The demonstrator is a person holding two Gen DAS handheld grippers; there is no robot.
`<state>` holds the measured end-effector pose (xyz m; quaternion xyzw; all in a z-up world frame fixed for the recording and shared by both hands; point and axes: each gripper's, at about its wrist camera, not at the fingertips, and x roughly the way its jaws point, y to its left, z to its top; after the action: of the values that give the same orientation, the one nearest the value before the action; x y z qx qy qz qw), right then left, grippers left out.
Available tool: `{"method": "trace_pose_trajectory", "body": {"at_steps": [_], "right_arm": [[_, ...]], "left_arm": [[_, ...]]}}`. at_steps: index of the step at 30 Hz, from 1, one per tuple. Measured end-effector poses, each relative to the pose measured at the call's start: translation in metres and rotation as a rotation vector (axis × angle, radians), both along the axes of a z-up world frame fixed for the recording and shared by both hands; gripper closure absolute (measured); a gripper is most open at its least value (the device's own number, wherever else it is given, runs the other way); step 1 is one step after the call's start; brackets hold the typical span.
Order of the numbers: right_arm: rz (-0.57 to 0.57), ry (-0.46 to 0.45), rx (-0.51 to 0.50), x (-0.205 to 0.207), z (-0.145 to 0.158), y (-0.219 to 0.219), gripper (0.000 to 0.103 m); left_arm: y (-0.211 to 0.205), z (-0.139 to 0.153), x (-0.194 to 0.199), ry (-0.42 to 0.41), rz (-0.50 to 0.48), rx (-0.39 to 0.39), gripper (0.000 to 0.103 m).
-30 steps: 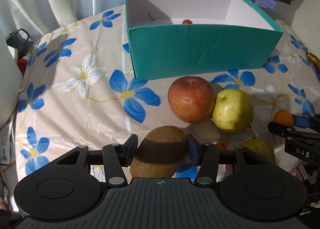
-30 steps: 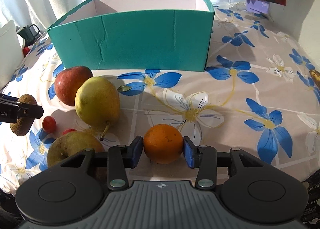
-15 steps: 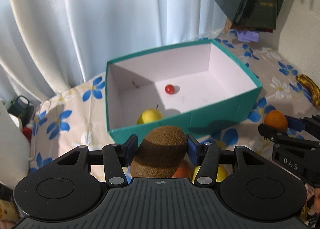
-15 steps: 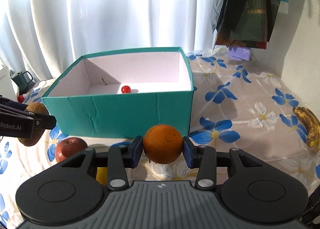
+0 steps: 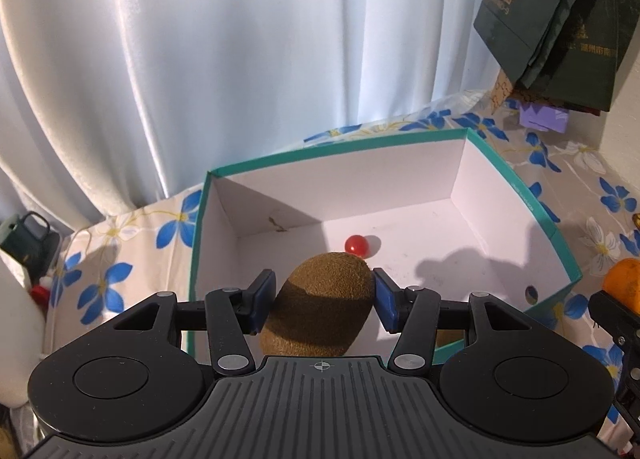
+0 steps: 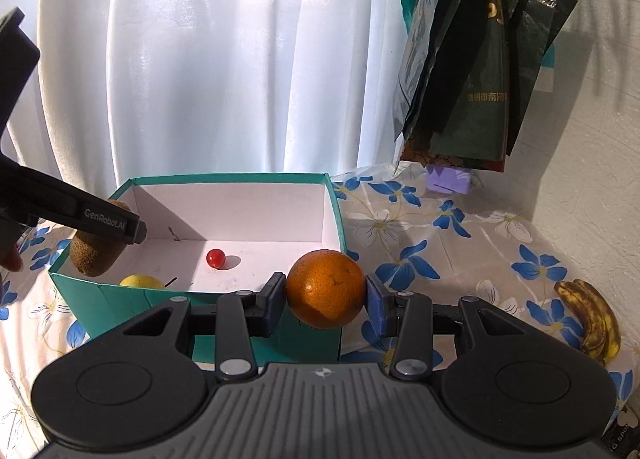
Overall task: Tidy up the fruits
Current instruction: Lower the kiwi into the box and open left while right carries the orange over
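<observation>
Left hand-held gripper (image 5: 325, 301): clamps fuzzy brown oval kiwi (image 5: 320, 305) above open teal cardboard box (image 5: 532, 201). Right hand-held gripper (image 6: 326, 291): clamps round orange (image 6: 326, 289).

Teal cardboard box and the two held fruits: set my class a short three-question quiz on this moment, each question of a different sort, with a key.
1. True or false: the left tongs grip a fuzzy brown kiwi.
2. Which fruit do the right tongs hold? A) red apple B) round orange C) green pear
3. Fill in: inside the teal cardboard box lie a small red cherry tomato and a ______ fruit by the near wall.

Key:
1. True.
2. B, the round orange.
3. Yellow: the yellow fruit shows just over the box's near wall in the right wrist view.
</observation>
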<state>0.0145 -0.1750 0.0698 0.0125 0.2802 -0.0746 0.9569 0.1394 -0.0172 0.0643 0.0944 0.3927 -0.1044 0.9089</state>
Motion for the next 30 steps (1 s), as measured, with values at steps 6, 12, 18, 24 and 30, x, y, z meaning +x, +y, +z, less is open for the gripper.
{"method": "trace_pose_trajectory", "body": {"at_steps": [6, 12, 18, 24, 30], "right_arm": [[-0.011, -0.006, 0.000, 0.004, -0.001, -0.005, 0.062], [-0.020, 0.000, 0.005, 0.010, -0.004, -0.008, 0.062], [-0.021, -0.005, 0.003, 0.011, -0.005, -0.007, 0.062], [-0.014, -0.004, -0.001, 0.014, -0.005, -0.004, 0.062], [0.001, -0.002, -0.007, 0.019, -0.005, 0.000, 0.062]], "left_arm": [[-0.008, -0.022, 0.018, 0.044, 0.008, 0.008, 0.053], [-0.016, -0.026, 0.022, 0.005, 0.004, 0.032, 0.052], [-0.012, -0.033, 0.031, 0.047, 0.030, 0.015, 0.052], [-0.010, -0.030, 0.027, 0.024, 0.030, 0.014, 0.044], [-0.003, -0.022, 0.023, 0.002, 0.053, 0.004, 0.026]]}}
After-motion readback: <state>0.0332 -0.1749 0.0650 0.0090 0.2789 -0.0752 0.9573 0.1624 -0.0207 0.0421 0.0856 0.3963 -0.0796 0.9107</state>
